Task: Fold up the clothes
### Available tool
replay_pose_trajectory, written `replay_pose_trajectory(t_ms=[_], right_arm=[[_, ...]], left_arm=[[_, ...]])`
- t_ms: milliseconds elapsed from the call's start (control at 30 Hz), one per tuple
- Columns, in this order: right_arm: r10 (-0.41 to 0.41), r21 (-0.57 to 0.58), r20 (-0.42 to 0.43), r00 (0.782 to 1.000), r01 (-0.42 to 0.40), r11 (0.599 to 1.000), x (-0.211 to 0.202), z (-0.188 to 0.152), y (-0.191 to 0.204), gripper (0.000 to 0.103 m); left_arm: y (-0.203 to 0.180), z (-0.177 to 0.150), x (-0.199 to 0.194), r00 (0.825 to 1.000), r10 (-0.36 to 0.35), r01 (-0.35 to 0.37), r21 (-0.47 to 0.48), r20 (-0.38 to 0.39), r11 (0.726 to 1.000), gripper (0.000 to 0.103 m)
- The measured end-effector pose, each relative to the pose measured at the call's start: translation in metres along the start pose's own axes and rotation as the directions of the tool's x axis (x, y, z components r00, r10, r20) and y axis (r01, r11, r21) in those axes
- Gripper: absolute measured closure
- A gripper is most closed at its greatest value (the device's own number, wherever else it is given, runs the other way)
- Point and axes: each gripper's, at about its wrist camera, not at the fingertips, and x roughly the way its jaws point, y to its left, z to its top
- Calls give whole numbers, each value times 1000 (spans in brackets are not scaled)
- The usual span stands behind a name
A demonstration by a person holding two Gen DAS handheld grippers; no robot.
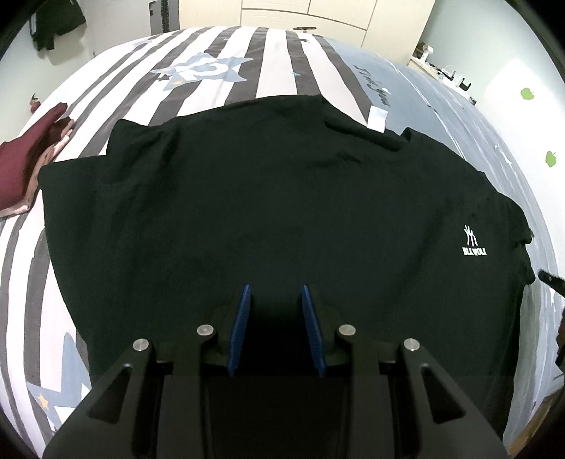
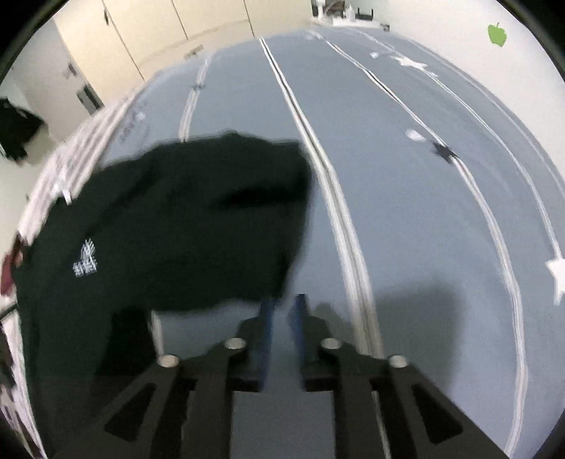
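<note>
The left gripper (image 1: 275, 293) points steeply down over the near hem area of a black T-shirt (image 1: 268, 197), its blue-padded jaws standing partly apart; the cloth directly between them is so dark that it cannot be told whether they pinch a fold of it or merely hang above it. The right gripper (image 2: 283, 302) has its jaws narrowly parted with only bare grey-blue bedding showing in the gap, so it grips nothing; its tips sit just beside the lower edge of the shirt's right sleeve (image 2: 247, 212), which lies spread out to the side in a blurred picture. The T-shirt lies flat and front-up across the bed (image 1: 247, 63), a small white logo (image 1: 474, 240) on its chest and a white label (image 1: 376, 118) standing out at the collar end, far from the left gripper. The bed cover is striped grey and white with star patterns on one side and plain grey-blue with thin white lines on the other. A dark red garment (image 1: 24, 166) lies on the bed beside the shirt's other sleeve, close to it. Cream cupboard doors (image 2: 148, 31) stand beyond the bed, and green leaf stickers (image 2: 497, 34) mark the wall.
</note>
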Motion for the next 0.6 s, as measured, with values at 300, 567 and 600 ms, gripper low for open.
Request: replay_pose_trajectory(t_ms=[300, 567, 600], right_arm=[[-76, -49, -55, 996, 74, 996, 40, 13, 33, 94], [-30, -60, -75, 997, 26, 998, 23, -1, 21, 95], [-34, -56, -85, 996, 29, 998, 26, 2, 21, 91]], left_arm=[[-2, -5, -1, 1000, -3, 3, 10, 2, 1000, 75], [3, -13, 4, 1000, 2, -3, -20, -21, 1000, 75], [2, -12, 5, 1000, 2, -2, -15, -22, 1000, 75]])
